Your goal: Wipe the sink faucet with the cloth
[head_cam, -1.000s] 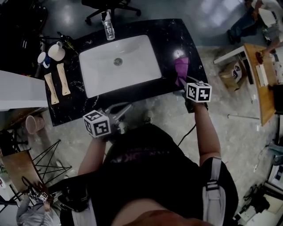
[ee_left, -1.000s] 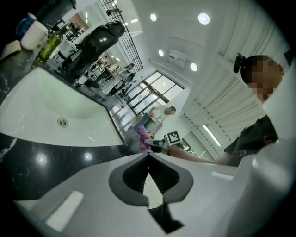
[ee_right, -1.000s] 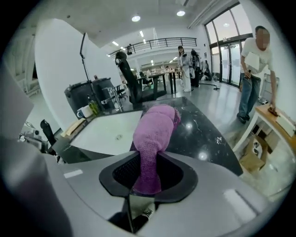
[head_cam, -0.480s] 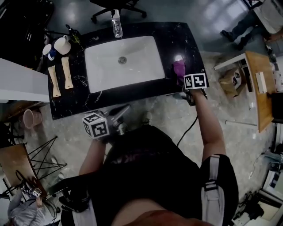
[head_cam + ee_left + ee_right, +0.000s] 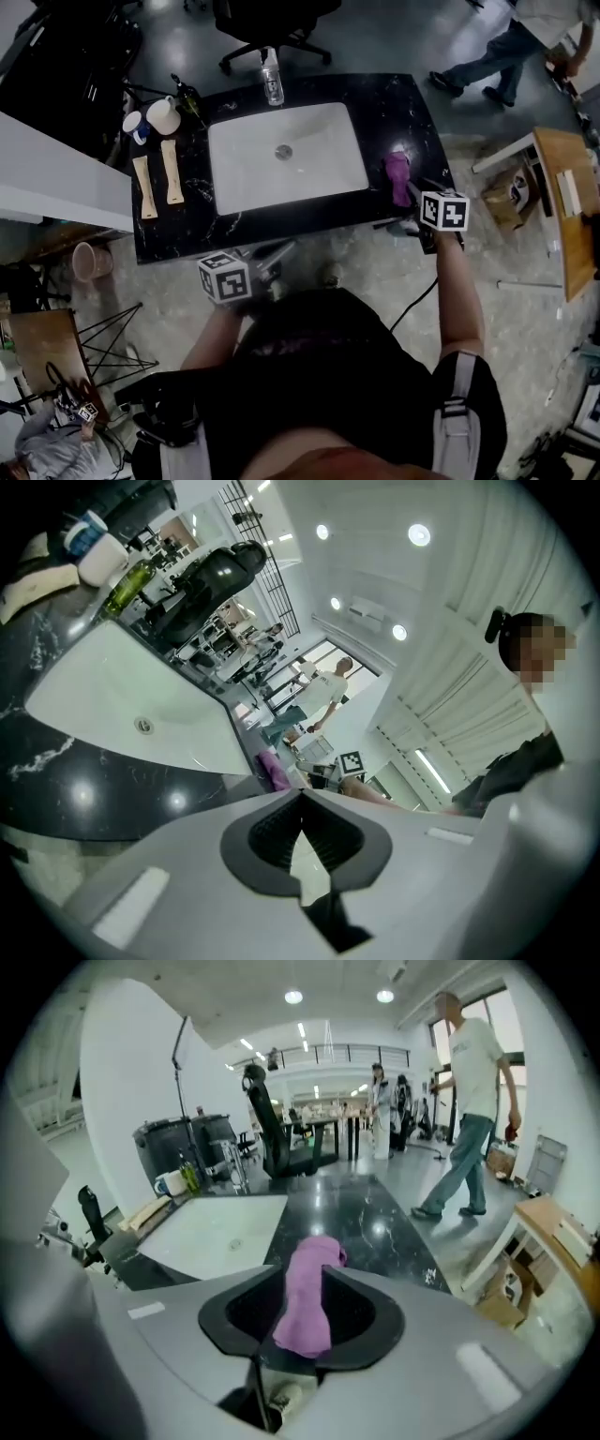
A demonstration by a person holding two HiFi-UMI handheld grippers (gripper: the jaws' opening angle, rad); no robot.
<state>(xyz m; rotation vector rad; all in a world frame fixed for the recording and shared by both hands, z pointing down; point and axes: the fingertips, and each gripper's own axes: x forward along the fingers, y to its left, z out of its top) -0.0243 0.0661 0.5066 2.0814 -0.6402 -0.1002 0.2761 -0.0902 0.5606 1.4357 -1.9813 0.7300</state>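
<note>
The chrome faucet (image 5: 273, 80) stands at the far rim of the white sink (image 5: 309, 173) set in a black marble counter (image 5: 192, 234). A purple cloth (image 5: 398, 178) lies on the counter right of the basin. My right gripper (image 5: 415, 199) sits at the cloth's near end. In the right gripper view its jaws have just been opening, and the cloth (image 5: 305, 1302) lies loose between them with dark pad showing on the left. My left gripper (image 5: 286, 248) hangs before the counter's front edge, jaws shut and empty (image 5: 300, 794).
Two mugs (image 5: 162, 114), a green bottle (image 5: 187, 94) and two wooden pieces (image 5: 142, 187) sit on the counter's left end. An office chair (image 5: 272, 19) stands behind the faucet. A person (image 5: 497, 47) walks at the far right, near a wooden table (image 5: 572, 206).
The right gripper's jaws have spread round the cloth, which now lies stretched out on the counter, no longer bunched under the gripper. The left gripper has stayed shut in front of the counter.
</note>
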